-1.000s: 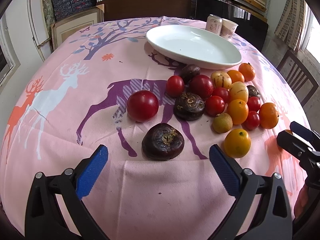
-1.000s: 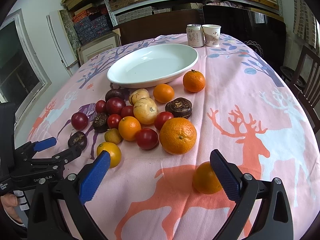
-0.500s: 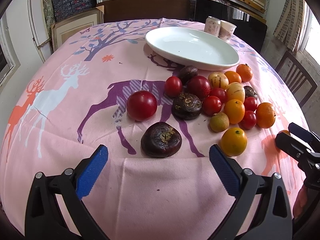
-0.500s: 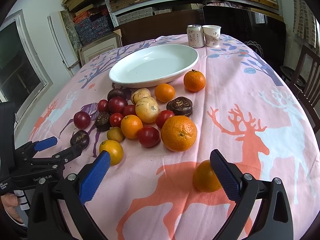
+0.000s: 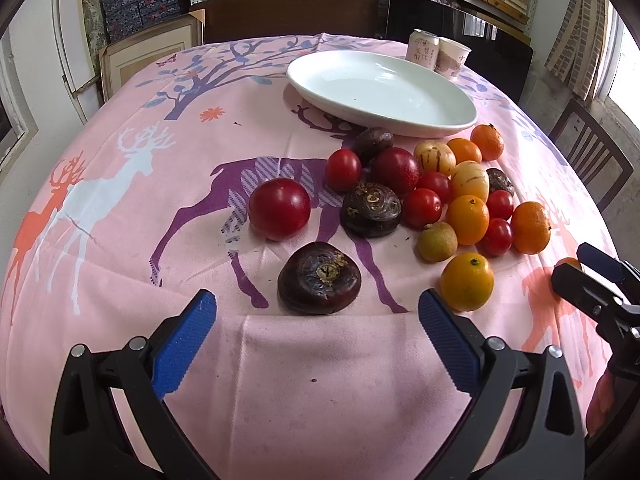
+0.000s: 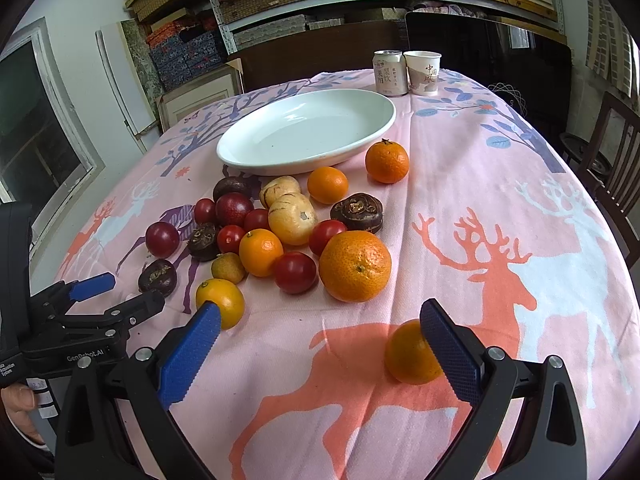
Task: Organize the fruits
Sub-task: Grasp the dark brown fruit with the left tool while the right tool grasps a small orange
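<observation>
While the white plate sits empty mid-frame, both claws, left claw and right claw, hang spread, ready for loose fruit.

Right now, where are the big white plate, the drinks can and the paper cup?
Large white oval ceramic plate (image 6: 244, 162): right wrist view, on its near rim.
Pale pink metal drinks can (image 6: 389, 75): right wrist view, middle of its label.
White printed paper cup (image 6: 425, 74): right wrist view, middle of its side.
</observation>
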The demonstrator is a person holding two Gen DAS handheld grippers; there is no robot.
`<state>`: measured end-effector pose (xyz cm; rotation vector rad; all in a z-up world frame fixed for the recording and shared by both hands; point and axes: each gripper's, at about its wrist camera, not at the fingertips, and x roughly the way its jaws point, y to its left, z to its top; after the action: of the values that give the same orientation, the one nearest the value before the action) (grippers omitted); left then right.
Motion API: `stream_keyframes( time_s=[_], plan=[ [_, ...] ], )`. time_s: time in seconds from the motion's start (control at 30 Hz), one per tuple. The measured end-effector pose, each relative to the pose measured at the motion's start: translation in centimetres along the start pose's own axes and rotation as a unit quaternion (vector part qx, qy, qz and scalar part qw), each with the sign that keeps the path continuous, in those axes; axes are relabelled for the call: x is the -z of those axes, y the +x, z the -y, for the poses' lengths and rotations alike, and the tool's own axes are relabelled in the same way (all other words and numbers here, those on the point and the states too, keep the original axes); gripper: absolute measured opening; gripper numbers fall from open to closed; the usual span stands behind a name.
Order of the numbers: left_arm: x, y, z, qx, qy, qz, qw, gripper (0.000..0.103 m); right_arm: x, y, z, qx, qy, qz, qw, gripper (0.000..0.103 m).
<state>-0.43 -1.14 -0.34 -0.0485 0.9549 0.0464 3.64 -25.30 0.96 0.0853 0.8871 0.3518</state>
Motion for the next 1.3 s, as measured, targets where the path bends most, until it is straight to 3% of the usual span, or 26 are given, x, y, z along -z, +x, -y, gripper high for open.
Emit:
stream_keyframes(
  time_s=[0.33, 0.47, 0.57, 0.77, 0.8, 0.83, 0.97, 1.13, 1.3],
  plan=[
    [0.2, 1.0, -1.2, 0.029, 0.031, -0.019, 0.9989, 0.099, 0.3, -0.4, 1.0, 0.03, -0.018, -0.007, 0.999, 0.1],
    [0.2, 1.4, -2.0, 0.044, 0.016, -0.02, 0.9987, 0.099, 0.2, -0.4, 1.2, 0.029, -0.015, -0.005, 0.999, 0.1],
    [0.2, 2.1, -2.3, 0.058, -0.003, -0.029, 0.9979, 0.086, 0.3, -0.5, 1.2, 0.027, -0.02, -0.004, 0.999, 0.1],
    [-0.8, 2.5, -1.6, 0.062, 0.015, -0.035, 0.9973, 0.064, 0.4, -0.6, 1.3, 0.025, -0.021, -0.002, 0.999, 0.1],
    [-0.9, 2.6, -1.5, 0.056, 0.018, -0.031, 0.9978, 0.058, 0.4, -0.6, 1.3, 0.025, -0.022, -0.003, 0.999, 0.1],
    [-0.9, 2.7, -1.3, 0.052, 0.023, -0.025, 0.9981, 0.045, 0.4, -0.6, 1.3, 0.026, -0.023, -0.003, 0.999, 0.1],
    [-0.6, 2.4, -0.7, 0.047, 0.046, -0.014, 0.9977, 0.044, 0.3, -0.7, 1.3, 0.04, -0.038, -0.01, 0.998, 0.1],
    [-0.6, 1.5, -0.9, 0.051, 0.043, -0.001, 0.9978, 0.044, 0.6, -1.3, 2.4, 0.073, -0.081, -0.029, 0.994, 0.1],
    [-0.7, 1.5, -0.8, 0.066, 0.038, -0.004, 0.9971, 0.044, 1.3, -0.7, 3.9, 0.107, -0.078, -0.047, 0.99, 0.1]
  ],
)
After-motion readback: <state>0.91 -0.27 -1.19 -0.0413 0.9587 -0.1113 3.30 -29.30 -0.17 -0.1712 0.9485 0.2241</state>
